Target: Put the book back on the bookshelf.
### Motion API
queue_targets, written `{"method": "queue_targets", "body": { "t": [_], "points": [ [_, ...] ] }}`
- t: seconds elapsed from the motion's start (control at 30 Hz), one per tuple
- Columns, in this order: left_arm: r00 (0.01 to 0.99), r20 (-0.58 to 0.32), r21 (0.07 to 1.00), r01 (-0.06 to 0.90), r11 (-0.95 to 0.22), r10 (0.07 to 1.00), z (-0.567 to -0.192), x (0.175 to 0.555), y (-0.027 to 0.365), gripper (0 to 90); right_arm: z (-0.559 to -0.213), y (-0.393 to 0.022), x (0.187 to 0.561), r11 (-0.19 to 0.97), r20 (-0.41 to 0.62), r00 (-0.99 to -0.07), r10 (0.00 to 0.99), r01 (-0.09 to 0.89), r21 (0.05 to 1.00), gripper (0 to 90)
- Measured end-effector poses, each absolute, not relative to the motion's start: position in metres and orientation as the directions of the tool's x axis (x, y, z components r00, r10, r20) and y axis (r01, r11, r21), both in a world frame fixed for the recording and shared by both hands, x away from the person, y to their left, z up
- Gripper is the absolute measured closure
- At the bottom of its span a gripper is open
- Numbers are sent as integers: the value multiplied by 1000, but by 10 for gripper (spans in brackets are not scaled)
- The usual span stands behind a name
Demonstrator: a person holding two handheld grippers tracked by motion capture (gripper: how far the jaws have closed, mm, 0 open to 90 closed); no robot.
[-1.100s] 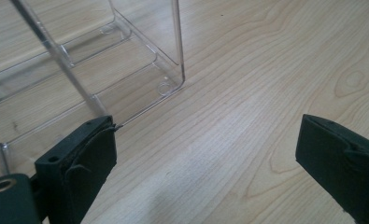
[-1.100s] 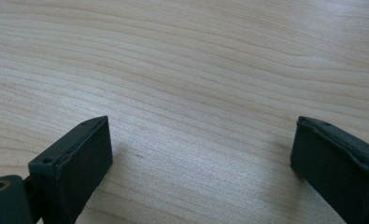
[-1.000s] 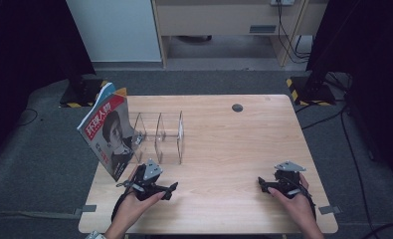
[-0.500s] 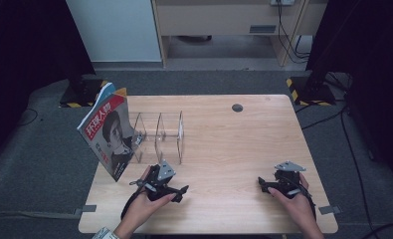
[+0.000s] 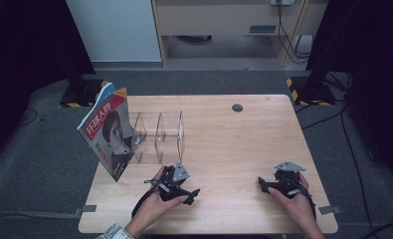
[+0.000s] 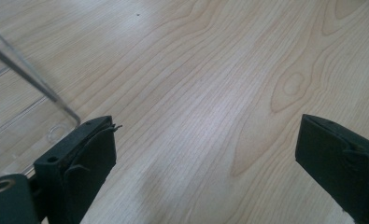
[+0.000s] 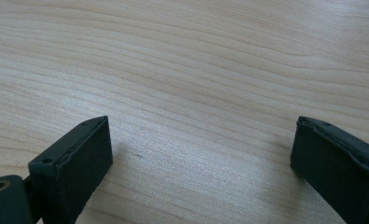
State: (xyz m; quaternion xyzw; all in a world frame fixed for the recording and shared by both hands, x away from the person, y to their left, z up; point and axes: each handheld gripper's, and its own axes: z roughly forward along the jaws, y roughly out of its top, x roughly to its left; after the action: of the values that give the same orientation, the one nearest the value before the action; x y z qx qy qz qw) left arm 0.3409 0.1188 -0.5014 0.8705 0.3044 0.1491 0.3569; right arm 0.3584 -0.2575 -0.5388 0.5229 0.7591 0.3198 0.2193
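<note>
The wooden table (image 5: 234, 149) spreads under both my hands, and its pale grain runs beneath both pairs of jaws in the two gripper views. The magazine (image 5: 108, 137), with a face on its red and white cover, stands tilted at the outer end of the clear acrylic rack (image 5: 156, 137); from my left gripper (image 5: 176, 185) it lies ahead and off to the left, near but apart, with the rack's foot between us. The rack itself, a row of upright transparent dividers on a clear base, sits just ahead of my left gripper, and in the left gripper view one clear edge and the base corner (image 6: 28, 107) show just beside my left-hand jaw, though I cannot tell whether they touch. My left gripper rests low over the table with its jaws spread wide and nothing between them. My right gripper (image 5: 282, 181) sits well apart from the rack and the magazine, far off to their right near the table's near edge, jaws likewise spread wide over bare wood. A small dark round disc (image 5: 237, 107) lies on the table well ahead of both grippers.
</note>
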Motion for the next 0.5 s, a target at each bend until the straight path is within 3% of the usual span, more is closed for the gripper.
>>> {"method": "queue_targets", "body": {
  "t": [0.5],
  "points": [
    [791,40,702,413,-580,611,-507,348,100,48,-539,-258,358,249,2,-357,934,653,715,58]
  ]
}}
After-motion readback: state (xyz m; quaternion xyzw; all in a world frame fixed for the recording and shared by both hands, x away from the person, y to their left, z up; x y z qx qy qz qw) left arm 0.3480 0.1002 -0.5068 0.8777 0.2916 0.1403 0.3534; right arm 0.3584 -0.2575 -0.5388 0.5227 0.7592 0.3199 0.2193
